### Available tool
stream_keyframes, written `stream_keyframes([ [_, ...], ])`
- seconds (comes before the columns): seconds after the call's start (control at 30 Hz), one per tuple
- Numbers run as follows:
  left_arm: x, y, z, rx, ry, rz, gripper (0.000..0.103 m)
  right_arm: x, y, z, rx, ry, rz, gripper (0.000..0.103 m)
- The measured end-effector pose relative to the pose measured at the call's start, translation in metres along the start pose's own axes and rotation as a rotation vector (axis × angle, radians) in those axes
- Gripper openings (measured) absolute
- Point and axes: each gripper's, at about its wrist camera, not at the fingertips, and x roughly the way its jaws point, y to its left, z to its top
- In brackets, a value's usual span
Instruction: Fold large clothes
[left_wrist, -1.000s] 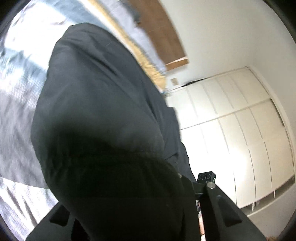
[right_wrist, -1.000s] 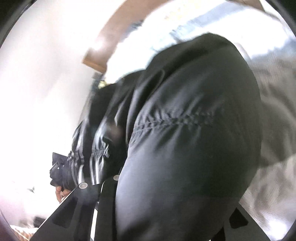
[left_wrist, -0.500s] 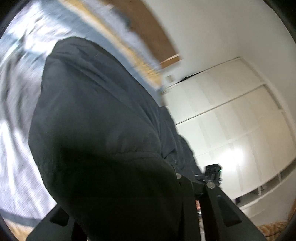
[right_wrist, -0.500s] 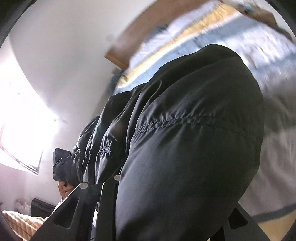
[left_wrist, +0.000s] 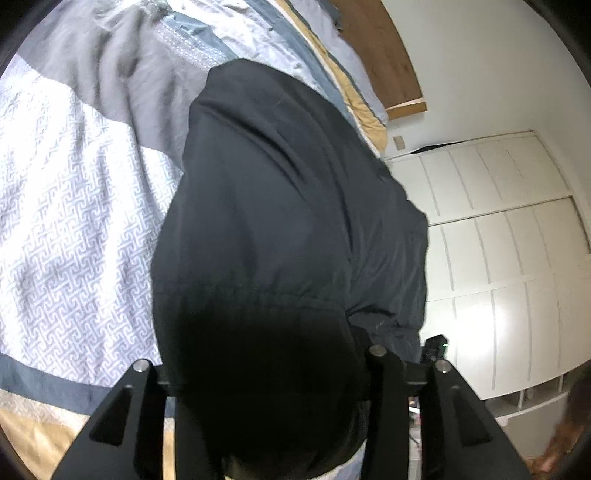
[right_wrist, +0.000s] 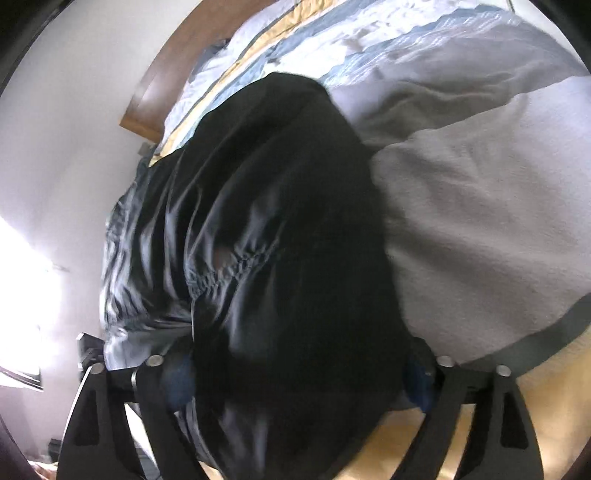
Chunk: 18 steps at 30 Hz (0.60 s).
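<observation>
A large black jacket (left_wrist: 280, 221) hangs stretched between my two grippers above the bed. My left gripper (left_wrist: 258, 373) is shut on one bunched end of it; the cloth hides the fingertips. In the right wrist view the same jacket (right_wrist: 280, 229) fills the middle, with a gathered seam across it. My right gripper (right_wrist: 295, 369) is shut on the other end, its black fingers (right_wrist: 443, 387) showing on either side of the fabric. The far end of the jacket trails down toward the bedcover.
The bed has a patterned white-blue quilt (left_wrist: 74, 240) and a grey blanket (right_wrist: 480, 221). A wooden headboard (left_wrist: 380, 55) stands against the white wall. White wardrobe doors (left_wrist: 498, 240) are to the right. A bright window (right_wrist: 22, 295) is at the left.
Both grippers have swung down toward the bed with the jacket still held. The bedcover now fills more of both views and the wall less.
</observation>
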Motion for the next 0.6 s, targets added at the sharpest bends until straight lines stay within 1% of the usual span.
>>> stream_keyframes([
  [0.03,-0.001,0.0,-0.001,-0.002,-0.001,-0.012,0.039,0.001,-0.002,-0.001,-0.01,-0.003,-0.002,0.09],
  [0.1,-0.015,0.007,-0.004,0.01,-0.017,-0.036,0.039,0.003,-0.013,-0.003,-0.014,-0.013,0.003,0.09],
  [0.17,-0.023,0.013,-0.007,0.005,-0.036,-0.052,0.039,-0.004,-0.021,-0.007,-0.032,-0.033,0.005,0.09],
  [0.2,-0.027,0.013,-0.019,0.006,-0.045,-0.056,0.039,-0.009,-0.025,-0.015,-0.04,-0.044,0.007,0.09],
  [0.23,-0.03,0.021,-0.035,0.009,-0.049,-0.054,0.039,-0.016,-0.035,-0.028,-0.044,-0.054,0.01,0.09],
  [0.27,-0.033,0.025,-0.038,0.009,-0.06,-0.049,0.039,-0.015,-0.036,-0.029,-0.044,-0.072,0.018,0.09],
  [0.3,-0.041,0.031,-0.044,0.006,-0.069,-0.049,0.039,-0.022,-0.048,-0.041,-0.043,-0.079,0.025,0.09],
  [0.33,-0.05,0.026,-0.057,0.005,-0.074,-0.048,0.039,-0.023,-0.051,-0.044,-0.043,-0.087,0.028,0.091],
  [0.37,-0.053,0.027,-0.062,0.005,-0.087,-0.047,0.039,-0.024,-0.052,-0.046,-0.044,-0.1,0.027,0.091],
  [0.5,-0.04,-0.007,-0.069,0.045,-0.136,-0.026,0.039,-0.032,-0.056,-0.054,-0.057,-0.138,0.002,0.092],
  [0.6,-0.047,-0.019,-0.08,0.086,-0.177,0.009,0.039,-0.052,-0.055,-0.056,-0.076,-0.176,-0.031,0.092],
])
